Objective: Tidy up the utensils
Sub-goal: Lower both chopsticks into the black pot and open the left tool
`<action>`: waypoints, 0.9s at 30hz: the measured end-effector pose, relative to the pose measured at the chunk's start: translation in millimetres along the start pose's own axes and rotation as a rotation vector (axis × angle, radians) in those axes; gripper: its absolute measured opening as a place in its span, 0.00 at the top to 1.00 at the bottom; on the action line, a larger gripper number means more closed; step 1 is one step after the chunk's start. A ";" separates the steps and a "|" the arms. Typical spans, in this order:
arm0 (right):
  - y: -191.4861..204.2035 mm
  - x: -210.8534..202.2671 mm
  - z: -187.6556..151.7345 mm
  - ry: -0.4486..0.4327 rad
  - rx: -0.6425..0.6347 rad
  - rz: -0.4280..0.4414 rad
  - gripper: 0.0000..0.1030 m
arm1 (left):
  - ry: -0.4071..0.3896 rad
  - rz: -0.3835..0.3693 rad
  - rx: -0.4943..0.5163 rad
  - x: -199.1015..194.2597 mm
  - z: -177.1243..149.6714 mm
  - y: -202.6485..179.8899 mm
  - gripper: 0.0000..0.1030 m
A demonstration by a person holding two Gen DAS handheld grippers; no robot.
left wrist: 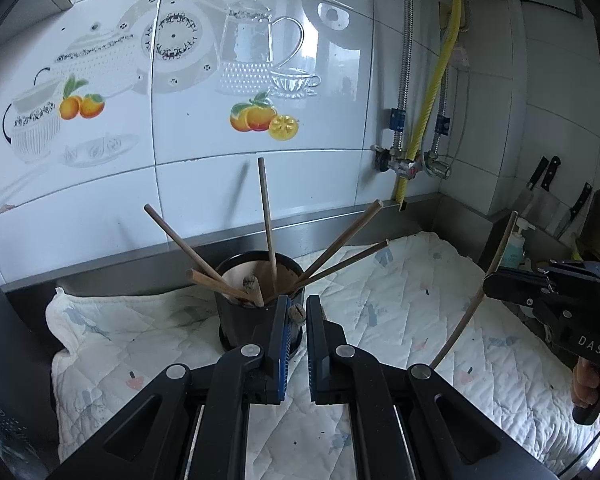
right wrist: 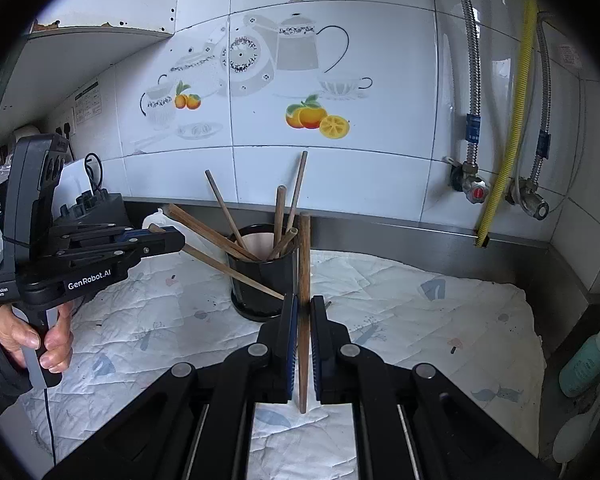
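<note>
A black holder cup (left wrist: 236,320) (right wrist: 260,280) stands on a white quilted cloth (left wrist: 400,280) with several wooden chopsticks (left wrist: 266,216) fanned out in it. My left gripper (left wrist: 297,304) is shut on a wooden chopstick (left wrist: 297,314) seen end-on, just in front of the cup. In the right wrist view the left gripper (right wrist: 178,240) is at the left, and its chopstick (right wrist: 236,274) slants down toward the cup's side. My right gripper (right wrist: 303,304) is shut on another chopstick (right wrist: 305,260), held upright, right of the cup. That gripper (left wrist: 488,286) and its stick (left wrist: 464,322) also show in the left wrist view.
A steel upstand (right wrist: 380,232) and a tiled wall back the counter. Valves and hoses (right wrist: 476,192) hang at the right. Knives (left wrist: 544,184) and a teal bottle (right wrist: 588,360) stand at the far right. A black appliance (left wrist: 4,380) sits left of the cloth. A person's hand (right wrist: 52,340) grips the left handle.
</note>
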State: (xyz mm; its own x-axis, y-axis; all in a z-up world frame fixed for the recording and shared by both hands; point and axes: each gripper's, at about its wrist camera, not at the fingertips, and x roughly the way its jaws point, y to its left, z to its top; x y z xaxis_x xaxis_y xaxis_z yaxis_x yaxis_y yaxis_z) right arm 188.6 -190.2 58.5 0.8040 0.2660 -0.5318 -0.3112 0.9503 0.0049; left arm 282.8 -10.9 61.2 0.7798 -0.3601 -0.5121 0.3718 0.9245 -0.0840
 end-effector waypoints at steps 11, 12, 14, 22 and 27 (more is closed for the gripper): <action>12.1 -9.2 36.8 -0.027 -0.029 0.074 0.92 | -0.058 -0.012 0.017 -35.0 39.9 -0.4 0.93; 14.5 -10.4 41.1 -0.033 -0.036 0.078 0.92 | -0.065 -0.011 0.022 -38.3 44.0 -0.8 0.93; 19.2 -12.0 49.4 -0.044 -0.054 0.082 0.92 | -0.079 -0.010 0.030 -45.0 52.2 -2.1 0.93; 35.6 -13.5 81.0 -0.089 -0.092 0.111 0.92 | -0.138 0.012 0.063 -68.2 85.1 -5.1 0.93; 41.2 -10.6 101.2 -0.122 -0.102 0.111 0.92 | -0.177 0.035 0.082 -80.8 110.3 -2.1 0.93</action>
State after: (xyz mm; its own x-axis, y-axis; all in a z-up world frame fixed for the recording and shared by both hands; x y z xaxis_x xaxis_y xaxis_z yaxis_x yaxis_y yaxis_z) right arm 218.5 -137.5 150.0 0.8154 0.3923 -0.4258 -0.4466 0.8942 -0.0314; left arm 274.6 2.5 197.1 0.8667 -0.3513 -0.3542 0.3773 0.9261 0.0049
